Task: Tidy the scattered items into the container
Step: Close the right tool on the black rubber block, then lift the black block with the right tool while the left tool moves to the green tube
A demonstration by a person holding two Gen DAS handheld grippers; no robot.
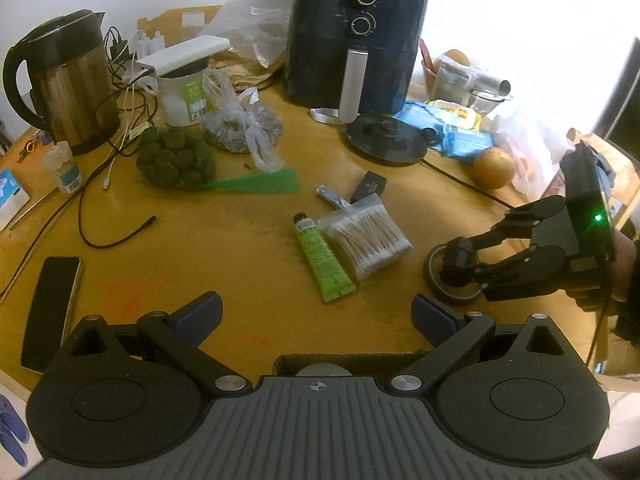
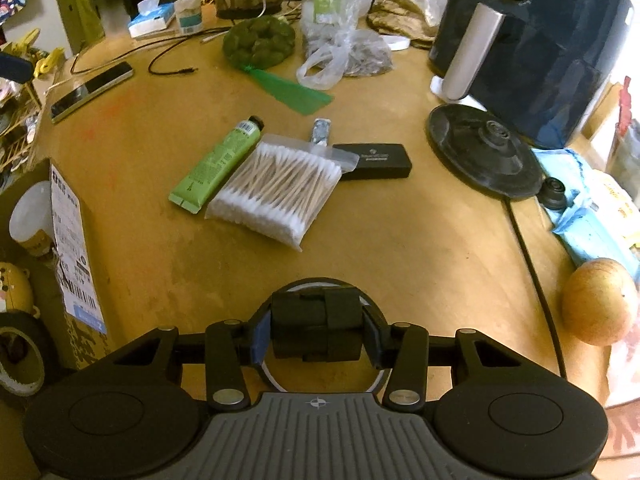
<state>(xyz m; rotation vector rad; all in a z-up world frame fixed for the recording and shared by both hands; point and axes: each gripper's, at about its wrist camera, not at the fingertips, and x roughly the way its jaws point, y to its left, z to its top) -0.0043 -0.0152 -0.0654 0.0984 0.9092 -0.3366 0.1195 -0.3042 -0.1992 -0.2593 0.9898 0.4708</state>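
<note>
Left wrist view: the left gripper hangs over the yellow tabletop with its blue-padded fingers wide apart and nothing between them. Just ahead lie a green tube, a clear bag of cotton swabs, a small foil-wrapped piece and a flat black case; print on the tube and case is too small to read. To the right, the right gripper is down on a roll of tape. A dark cardboard container shows its rim at the near edge. Farther back stand a kettle and an air fryer.

Right wrist view: the right gripper's fingers are clamped on a black block sitting at the roll of tape's far rim, across the ring. The tube, swabs and case lie ahead, touching side by side. At the left edge the container's wall carries a white shipping label with a barcode; its text is illegible. A smartphone lies far left.
</note>
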